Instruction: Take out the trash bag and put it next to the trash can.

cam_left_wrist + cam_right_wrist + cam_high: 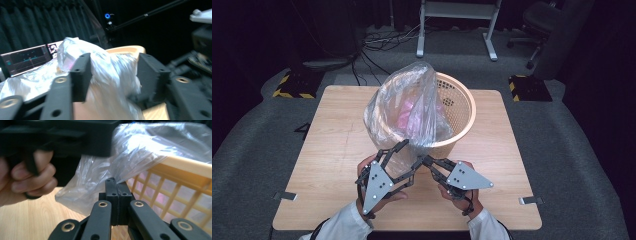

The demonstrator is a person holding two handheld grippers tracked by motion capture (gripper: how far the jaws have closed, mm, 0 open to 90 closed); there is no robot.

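Observation:
A clear plastic bag (412, 100) with something pink inside stands up out of a tan lattice basket (467, 100) at the middle of the wooden table (337, 150). Both grippers meet at the bag's near side, in front of the basket. My left gripper (404, 157) has its jaws apart, with bunched bag film (112, 67) loose between them in the left gripper view (115, 72). My right gripper (421, 161) is shut on a fold of the bag (140, 150), which pulls taut from its tip (116, 187) across the basket rim (180, 170).
The person's left hand (27, 177) and its gripper body sit close on the left of the right gripper view. Behind the table are floor cables (382, 40), a desk frame (457, 15) and an office chair (542, 20). A lit monitor (25, 60) glows beyond the bag.

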